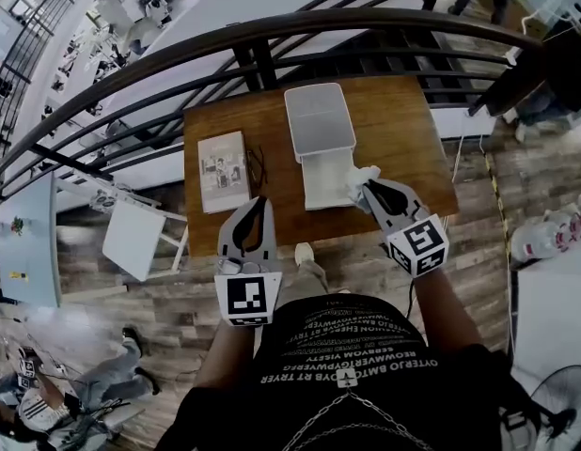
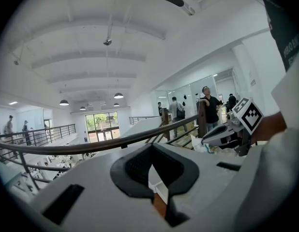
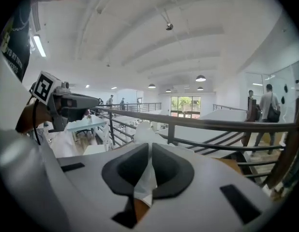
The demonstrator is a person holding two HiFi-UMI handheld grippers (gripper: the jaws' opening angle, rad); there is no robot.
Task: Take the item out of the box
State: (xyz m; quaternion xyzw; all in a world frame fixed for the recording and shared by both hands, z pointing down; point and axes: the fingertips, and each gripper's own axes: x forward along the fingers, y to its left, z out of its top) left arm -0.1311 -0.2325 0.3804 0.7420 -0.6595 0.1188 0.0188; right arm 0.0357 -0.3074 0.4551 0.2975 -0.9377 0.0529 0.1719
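Observation:
A white box (image 1: 326, 178) stands open on the wooden table (image 1: 403, 139), its lid (image 1: 319, 120) tipped back behind the base. My right gripper (image 1: 366, 188) hovers over the box's right front corner, shut on a soft white wrapped item (image 1: 359, 177). In the right gripper view that item (image 3: 145, 178) is pinched between the black pads (image 3: 171, 170). My left gripper (image 1: 256, 212) hangs at the table's front edge, left of the box, its jaws together with nothing in them. In the left gripper view the right gripper (image 2: 222, 133) shows at the right with the white item (image 2: 202, 144).
A booklet (image 1: 223, 170) and a pair of glasses (image 1: 256, 165) lie on the table's left part. A dark curved railing (image 1: 272, 31) runs just behind the table, with a drop to a lower floor beyond. Wooden flooring surrounds the table.

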